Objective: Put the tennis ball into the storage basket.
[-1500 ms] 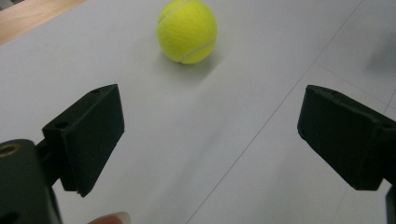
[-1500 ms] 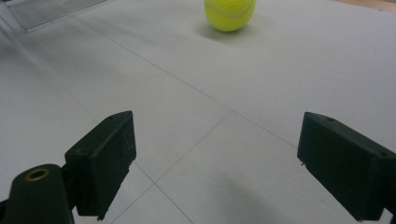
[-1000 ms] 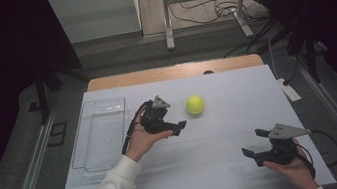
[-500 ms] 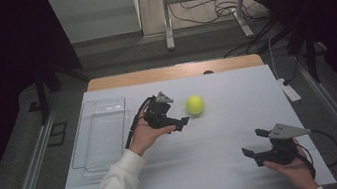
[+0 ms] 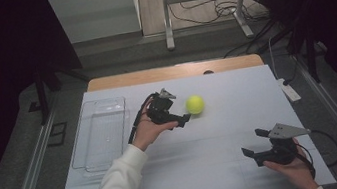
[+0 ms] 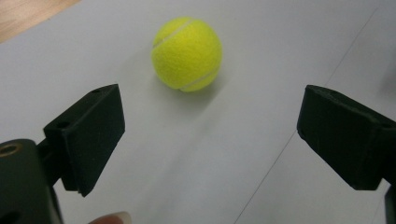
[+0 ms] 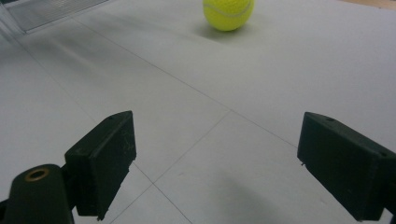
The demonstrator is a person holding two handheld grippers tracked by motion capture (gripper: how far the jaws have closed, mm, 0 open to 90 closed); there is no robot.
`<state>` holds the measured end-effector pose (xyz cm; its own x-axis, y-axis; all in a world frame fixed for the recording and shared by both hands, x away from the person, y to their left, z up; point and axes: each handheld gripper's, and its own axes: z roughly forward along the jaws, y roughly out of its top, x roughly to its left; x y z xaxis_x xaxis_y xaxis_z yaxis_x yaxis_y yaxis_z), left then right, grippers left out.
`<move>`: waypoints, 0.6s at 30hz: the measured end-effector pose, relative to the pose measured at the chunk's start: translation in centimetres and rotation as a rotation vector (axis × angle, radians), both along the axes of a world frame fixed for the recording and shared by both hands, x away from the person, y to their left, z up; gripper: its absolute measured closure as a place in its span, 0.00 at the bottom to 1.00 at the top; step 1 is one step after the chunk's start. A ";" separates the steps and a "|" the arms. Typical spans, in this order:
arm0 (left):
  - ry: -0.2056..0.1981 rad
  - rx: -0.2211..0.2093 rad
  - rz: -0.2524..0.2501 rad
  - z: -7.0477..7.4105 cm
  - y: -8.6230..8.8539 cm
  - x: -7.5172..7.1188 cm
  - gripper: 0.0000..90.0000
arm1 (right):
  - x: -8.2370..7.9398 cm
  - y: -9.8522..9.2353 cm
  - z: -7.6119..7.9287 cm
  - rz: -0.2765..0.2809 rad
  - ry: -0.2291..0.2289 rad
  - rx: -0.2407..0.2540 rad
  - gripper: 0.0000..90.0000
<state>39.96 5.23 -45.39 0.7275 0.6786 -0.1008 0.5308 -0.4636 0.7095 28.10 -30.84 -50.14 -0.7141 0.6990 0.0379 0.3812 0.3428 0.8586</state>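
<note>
A yellow-green tennis ball (image 5: 195, 104) rests on the white table top, past the middle. My left gripper (image 5: 178, 114) is just left of the ball, open, its jaws pointing at it. In the left gripper view the ball (image 6: 187, 53) lies a short way ahead of the wide-apart jaws, nothing between them. My right gripper (image 5: 255, 144) sits low at the front right, open and empty. The right gripper view has the ball (image 7: 228, 13) far ahead at the top edge.
A clear plastic tray (image 5: 101, 135) lies on the table's left side, beside my left forearm. A white power strip (image 5: 289, 90) hangs at the right edge. A wooden strip (image 5: 173, 71) borders the far edge.
My left gripper has crept to the right, closer to the ball. The right gripper and the ball have stayed put.
</note>
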 end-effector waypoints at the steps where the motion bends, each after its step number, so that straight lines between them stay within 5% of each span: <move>1: 0.000 0.000 0.000 0.0 0.0 0.0 0.10 | 0.0 0.0 0.0 0.000 0.000 0.000 0.13; 18: -0.003 0.010 0.002 0.1 -1.1 1.5 0.10 | 0.0 0.0 0.0 0.000 -0.001 0.001 0.13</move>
<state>41.44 4.17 -45.29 0.7261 0.6814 -0.0924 0.5301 -0.4691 0.7063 28.09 -30.84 -50.12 -0.7138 0.6993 0.0376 0.3803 0.3420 0.8593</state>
